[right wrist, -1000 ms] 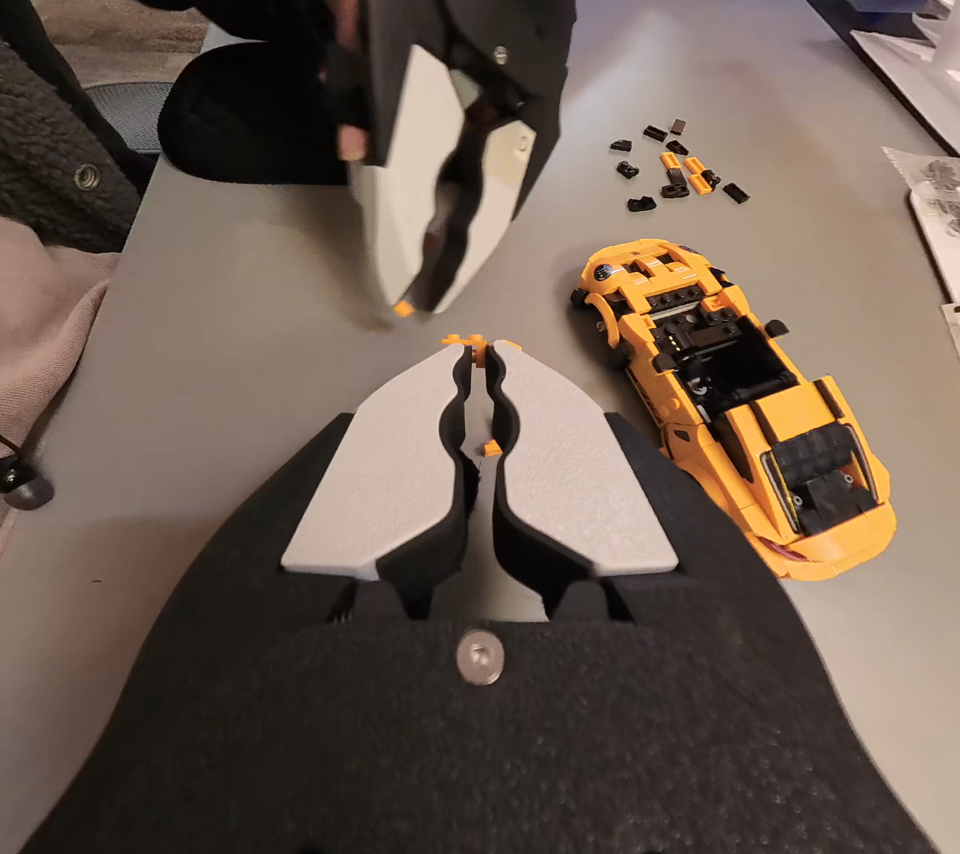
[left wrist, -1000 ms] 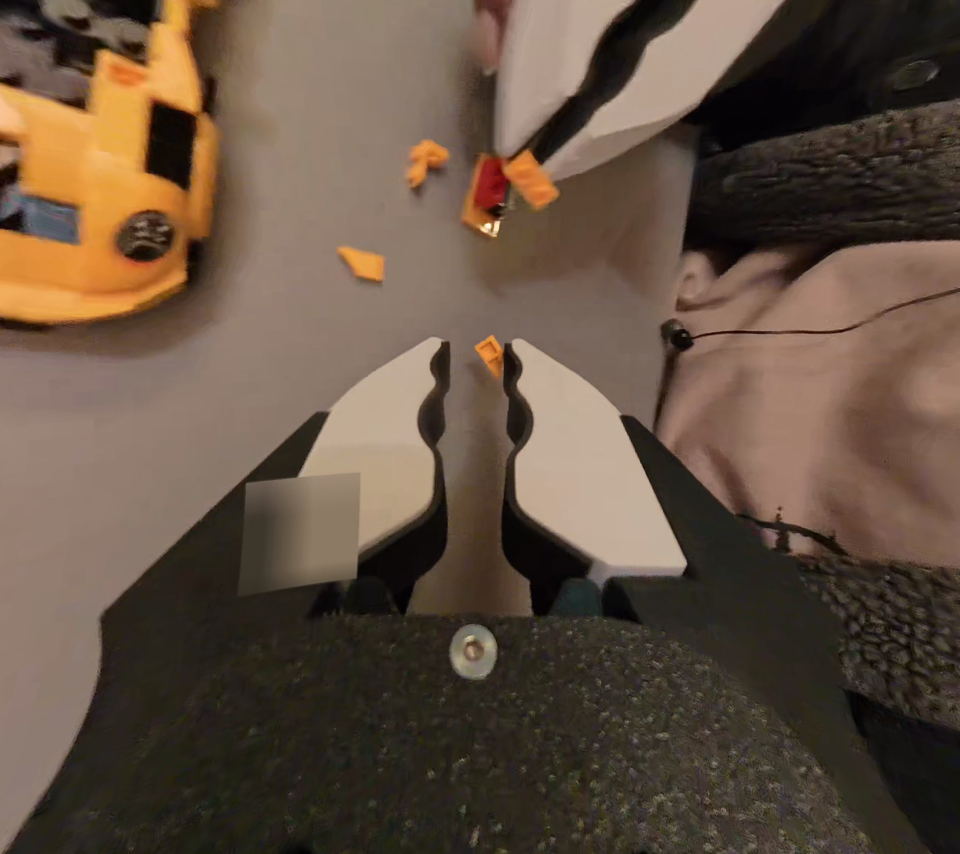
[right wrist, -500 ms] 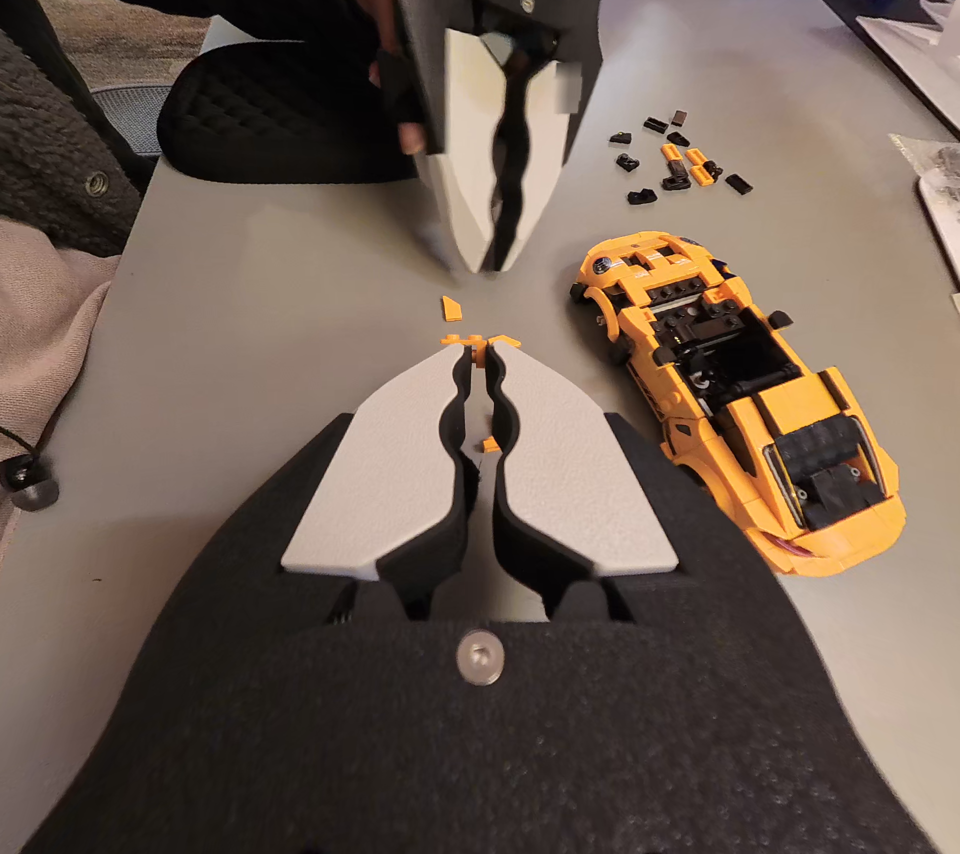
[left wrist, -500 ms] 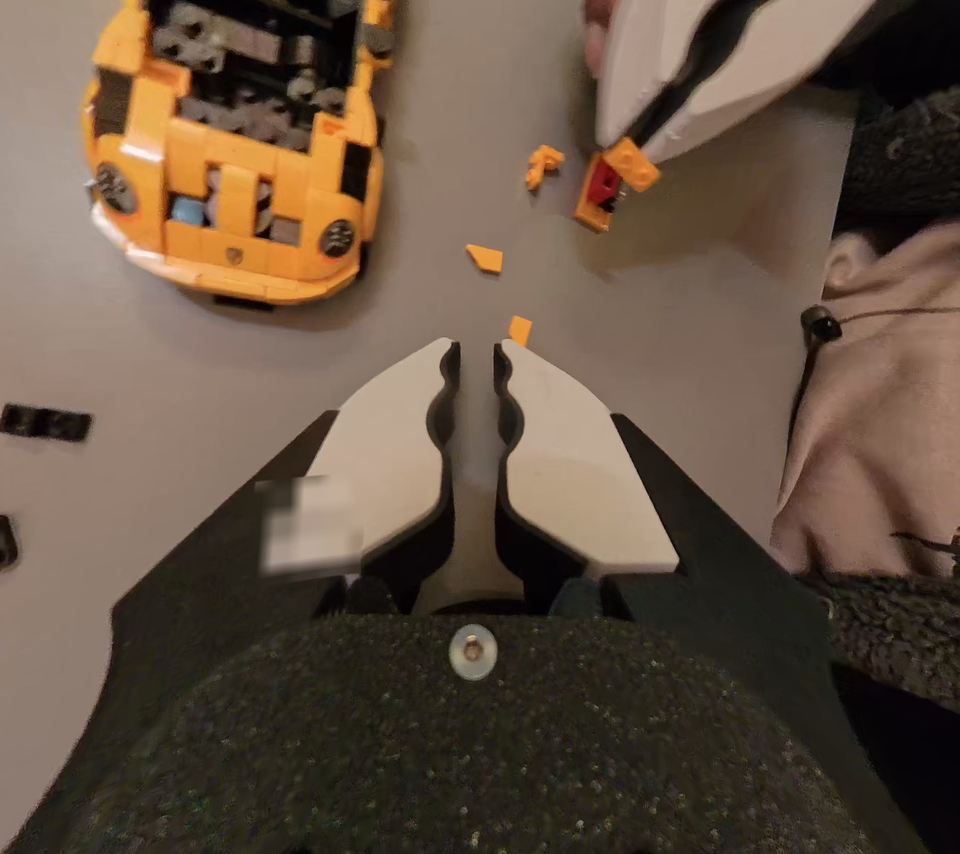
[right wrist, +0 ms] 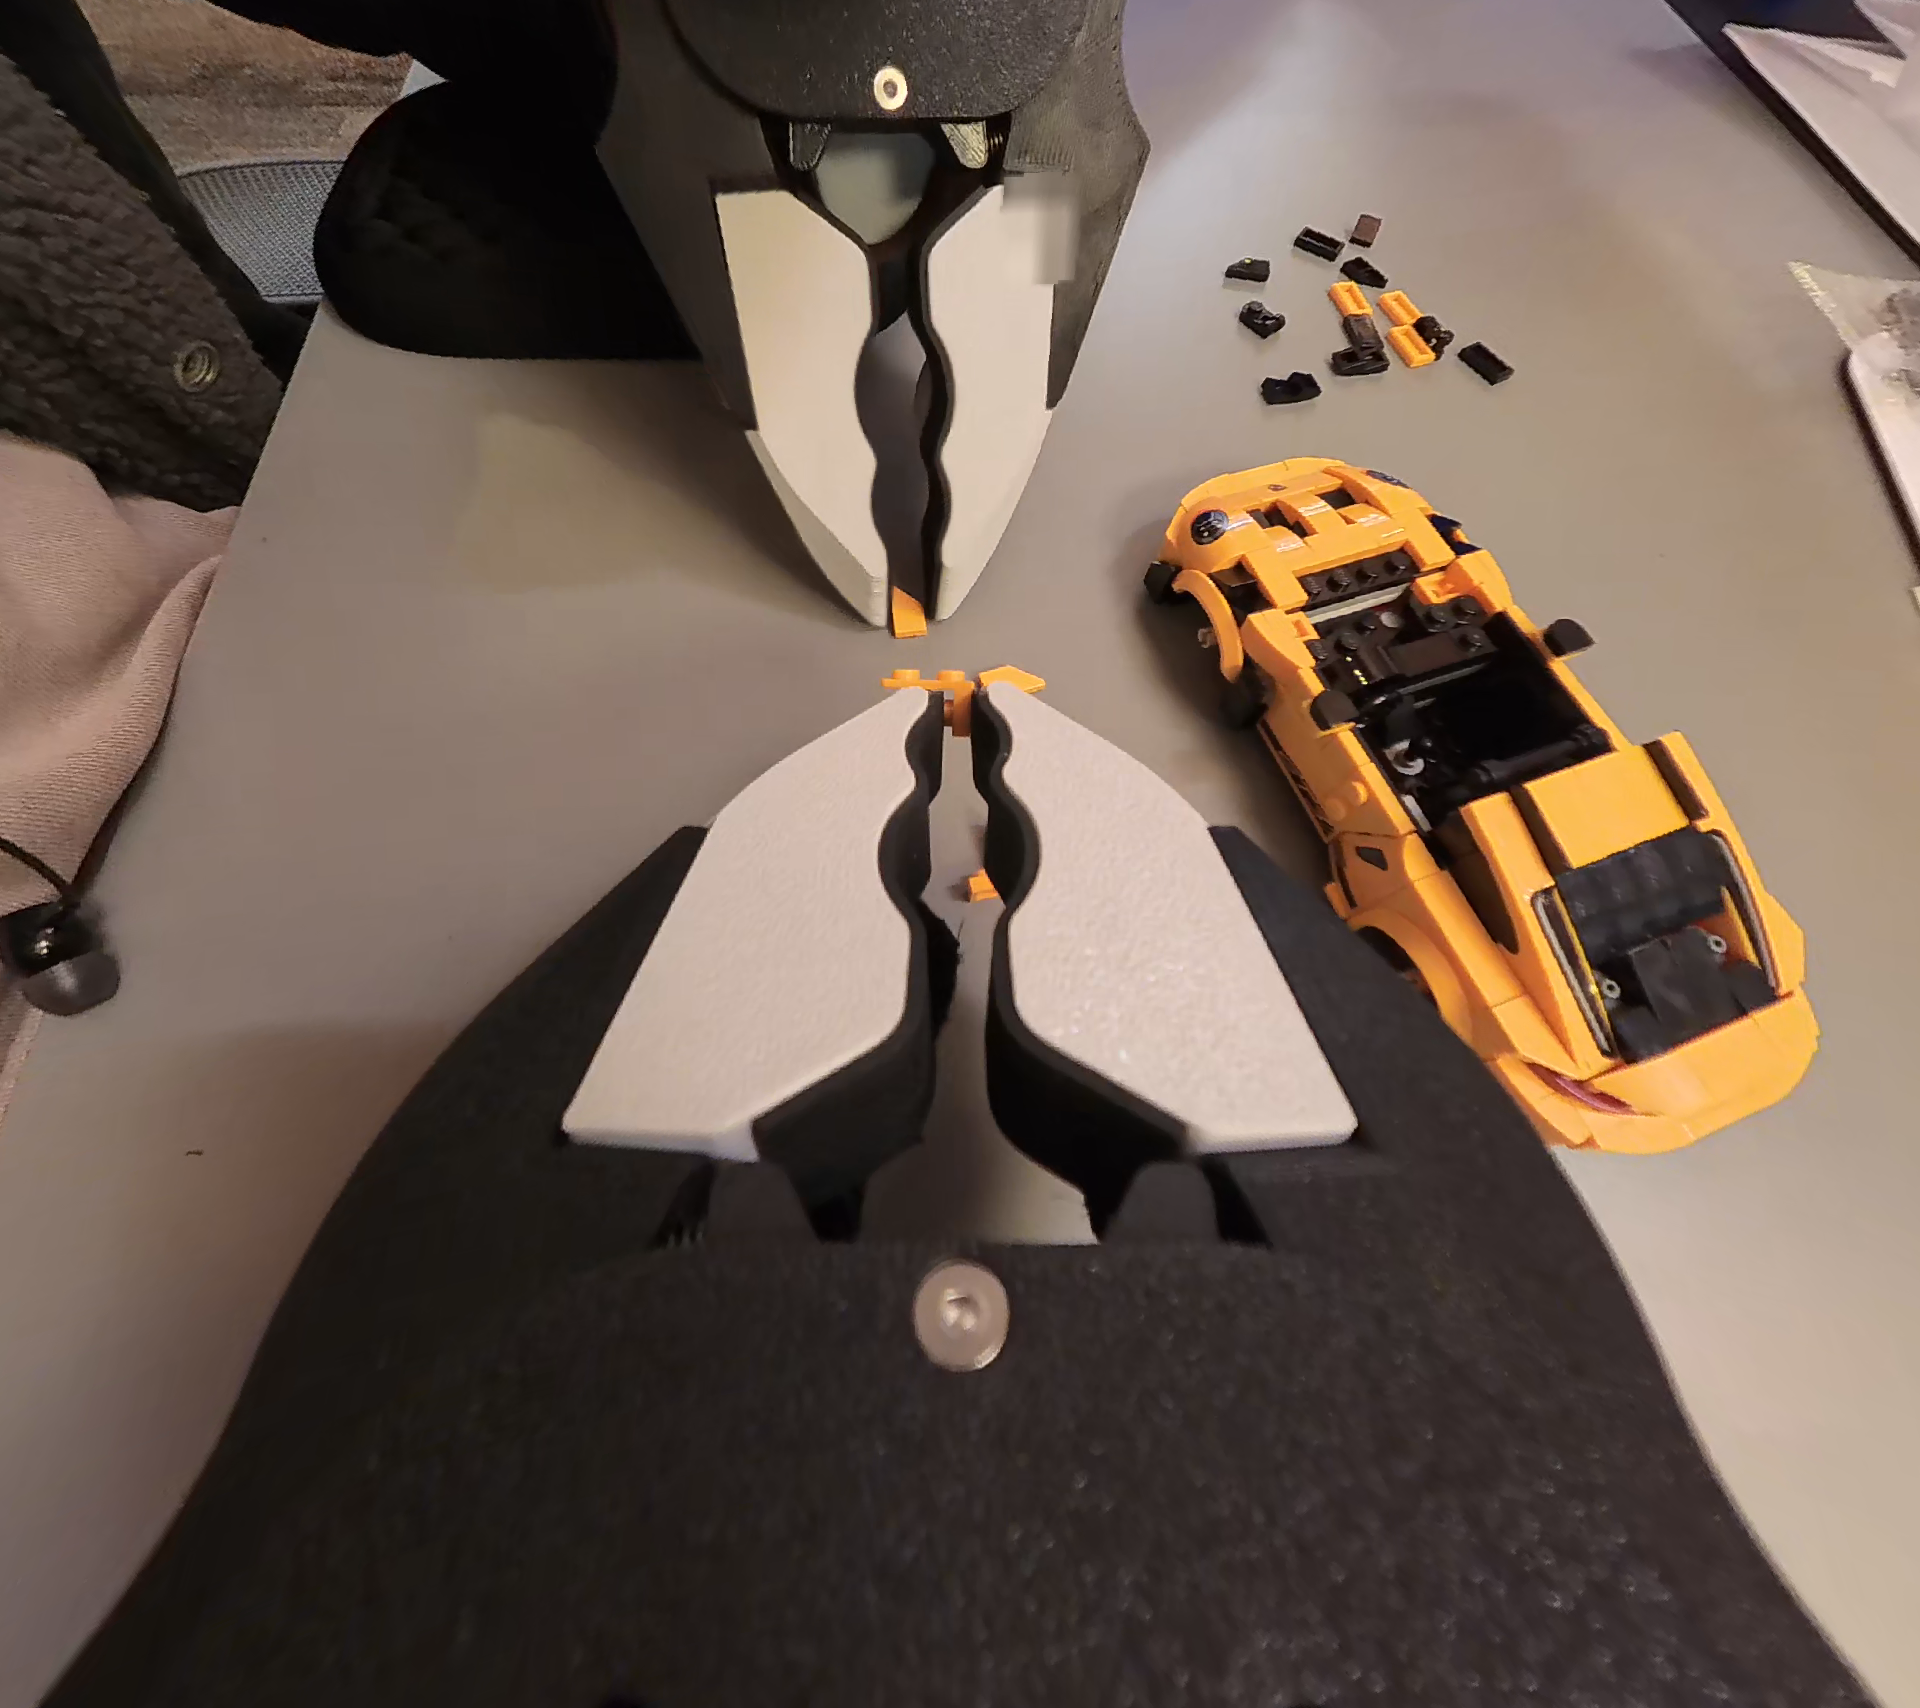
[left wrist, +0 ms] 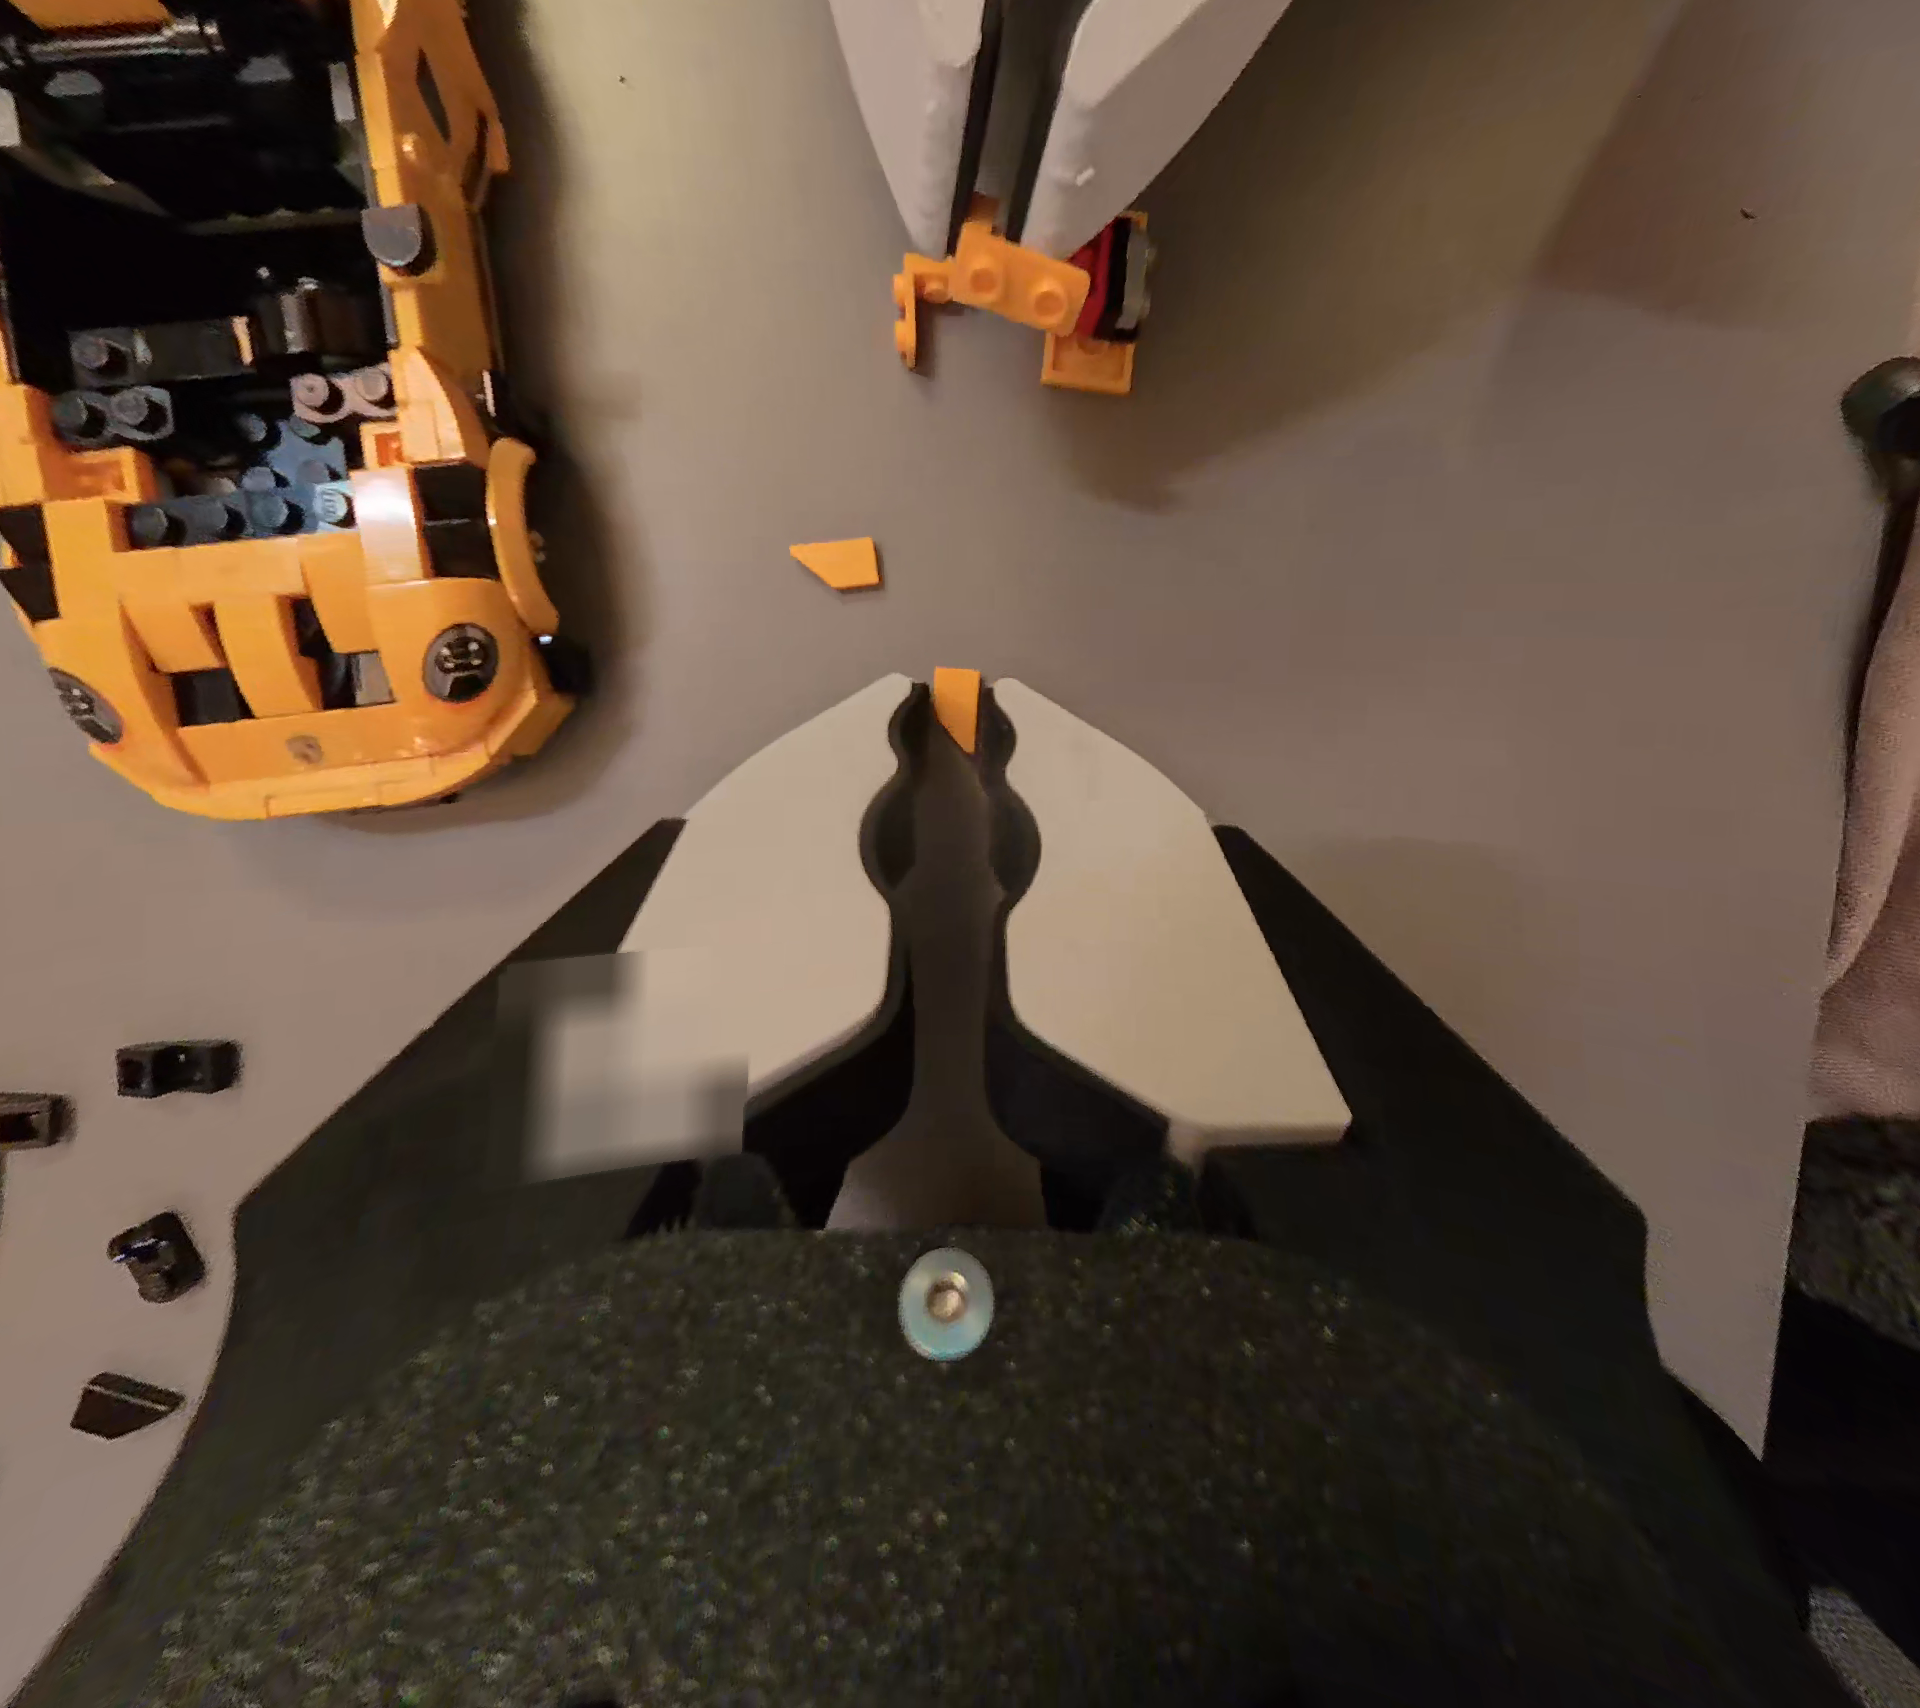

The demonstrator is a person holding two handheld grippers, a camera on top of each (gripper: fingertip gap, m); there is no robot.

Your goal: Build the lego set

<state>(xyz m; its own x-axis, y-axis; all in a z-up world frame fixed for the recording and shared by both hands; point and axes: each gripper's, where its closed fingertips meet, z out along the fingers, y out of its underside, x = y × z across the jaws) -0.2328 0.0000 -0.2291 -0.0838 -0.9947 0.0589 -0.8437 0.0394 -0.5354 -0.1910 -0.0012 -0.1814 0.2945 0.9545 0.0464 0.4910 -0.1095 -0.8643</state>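
Fingers of the left gripper (left wrist: 954, 690) are clamped on a small orange wedge tile (left wrist: 957, 704), its tip protruding. Opposite, the right gripper (right wrist: 957, 700) is pinched shut on an orange sub-assembly (left wrist: 1013, 297) of studded plates with a red piece, held just above the grey worktop (left wrist: 1403, 578). A second wedge tile (left wrist: 837, 562) lies loose between the two grippers. The half-built orange car (right wrist: 1455, 785) sits well to one side of the sub-assembly, with spare black and orange pieces (right wrist: 1361, 313) beyond it. The held tile should probably be squared to the studs before it is pressed, while the sub-assembly is kept steady.
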